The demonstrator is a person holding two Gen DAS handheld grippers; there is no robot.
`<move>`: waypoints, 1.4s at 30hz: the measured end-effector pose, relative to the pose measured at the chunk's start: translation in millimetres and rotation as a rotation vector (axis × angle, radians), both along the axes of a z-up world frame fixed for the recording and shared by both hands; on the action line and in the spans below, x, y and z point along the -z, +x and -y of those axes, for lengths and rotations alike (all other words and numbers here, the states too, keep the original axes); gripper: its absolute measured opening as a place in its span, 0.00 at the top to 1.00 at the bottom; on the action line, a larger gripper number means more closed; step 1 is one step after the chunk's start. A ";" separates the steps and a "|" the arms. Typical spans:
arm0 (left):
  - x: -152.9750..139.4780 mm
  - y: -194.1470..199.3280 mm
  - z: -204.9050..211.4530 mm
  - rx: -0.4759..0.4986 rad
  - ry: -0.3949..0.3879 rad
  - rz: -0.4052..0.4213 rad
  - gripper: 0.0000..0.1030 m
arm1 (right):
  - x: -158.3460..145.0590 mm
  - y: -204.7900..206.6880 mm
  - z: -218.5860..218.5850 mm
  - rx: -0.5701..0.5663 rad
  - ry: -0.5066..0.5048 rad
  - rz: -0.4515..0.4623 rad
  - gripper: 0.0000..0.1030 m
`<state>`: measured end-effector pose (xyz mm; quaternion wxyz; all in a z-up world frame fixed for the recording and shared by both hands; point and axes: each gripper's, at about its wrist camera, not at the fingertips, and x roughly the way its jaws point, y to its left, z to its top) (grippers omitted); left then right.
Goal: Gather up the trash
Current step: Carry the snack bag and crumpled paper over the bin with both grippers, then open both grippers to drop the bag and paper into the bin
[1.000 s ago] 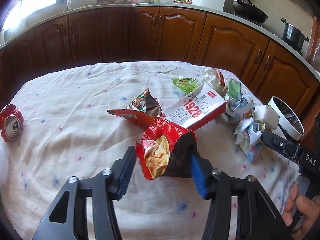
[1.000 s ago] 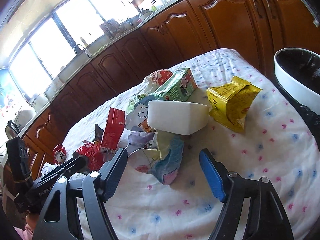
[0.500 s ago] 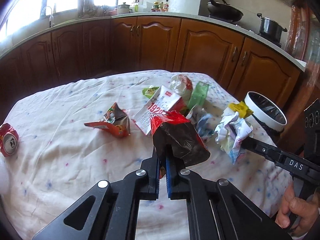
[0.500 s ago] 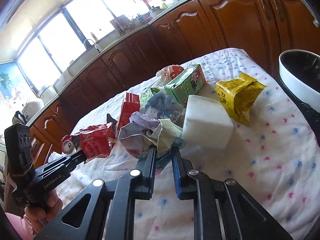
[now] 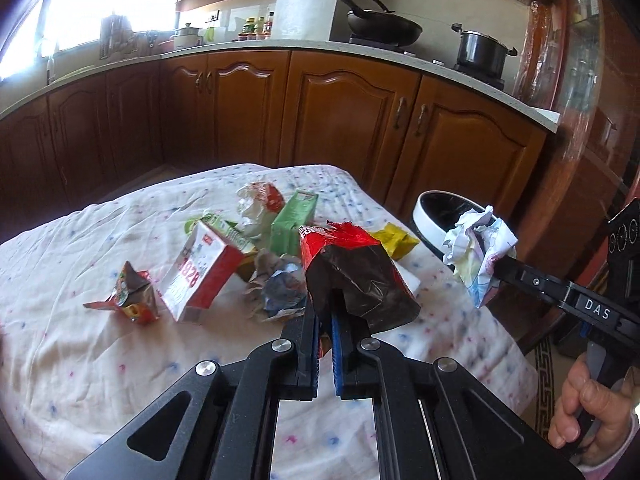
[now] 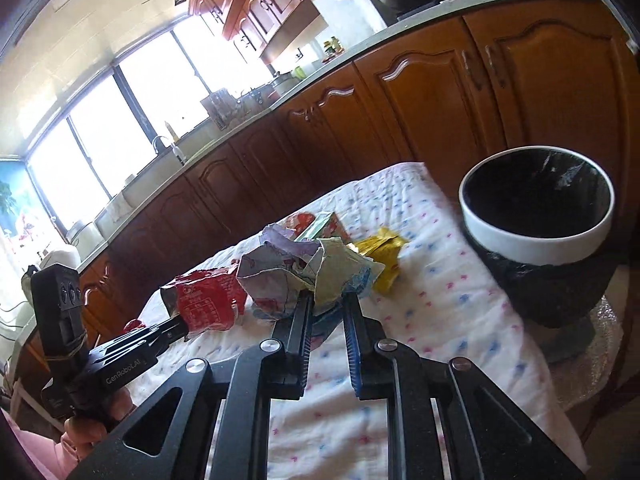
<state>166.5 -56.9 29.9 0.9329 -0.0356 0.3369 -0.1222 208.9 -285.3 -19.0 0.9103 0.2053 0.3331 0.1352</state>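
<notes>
The left gripper (image 5: 325,312) is pinching a red and dark snack bag (image 5: 352,272), which hangs clear above the desk (image 5: 80,360); the right gripper (image 6: 328,312) is pinching a crumpled paper wad (image 6: 304,276), also lifted off the cloth. The bin (image 6: 536,216) with a white rim and black liner stands just past the right edge of the desk; its inside looks dark, and I cannot tell if something is already in it.

In my judgement the task is at an early stage; two pieces are picked up but not yet dropped in the bin. Much trash is left on the desk: a red and white carton (image 5: 200,276), a green carton (image 5: 292,220), a yellow packet (image 5: 394,240), a small torn wrapper (image 5: 132,298), another crumpled paper (image 5: 280,288) and a pale plastic bag (image 5: 260,204) behind them. What remains, as I see it, is to carry both held pieces over the bin, release them, and come back for the others.
</notes>
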 end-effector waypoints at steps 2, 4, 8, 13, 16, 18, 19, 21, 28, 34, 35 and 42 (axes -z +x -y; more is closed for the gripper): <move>1.8 9.7 7.6 0.032 -0.019 -0.013 0.96 | -0.1 1.7 15.1 0.034 -0.008 -0.001 0.85; 2.7 18.3 17.7 0.065 -0.044 -0.032 0.96 | -0.6 2.5 29.0 0.068 -0.016 0.000 0.85; 3.9 34.4 38.7 0.115 -0.045 -0.026 0.96 | -1.9 3.8 56.2 0.127 -0.037 -0.003 0.85; 6.2 58.9 68.9 0.165 -0.028 -0.033 0.96 | -1.2 6.6 84.2 0.192 -0.058 -0.009 0.85; 9.4 76.4 87.4 0.195 -0.024 -0.044 0.96 | 0.8 11.2 100.1 0.224 -0.068 -0.018 0.85; 12.2 91.8 103.3 0.212 -0.021 -0.060 0.96 | 2.6 15.7 109.9 0.240 -0.075 -0.027 0.85; 12.8 99.8 110.5 0.224 -0.020 -0.066 0.96 | 3.7 18.7 115.1 0.248 -0.076 -0.031 0.85; 14.0 114.5 125.3 0.241 -0.006 -0.072 0.96 | 5.4 26.2 124.5 0.259 -0.084 -0.040 0.85; 23.7 169.8 169.9 0.275 0.003 -0.120 0.96 | 9.2 52.3 153.8 0.289 -0.114 -0.072 0.85; 35.1 215.4 200.7 0.297 0.022 -0.174 0.96 | 11.7 74.4 174.0 0.299 -0.139 -0.110 0.85; 37.0 221.6 205.3 0.307 0.026 -0.183 0.96 | 12.6 77.7 176.8 0.301 -0.144 -0.117 0.85; 51.2 255.8 231.9 0.319 0.075 -0.216 0.96 | 19.9 96.5 186.4 0.297 -0.159 -0.158 0.84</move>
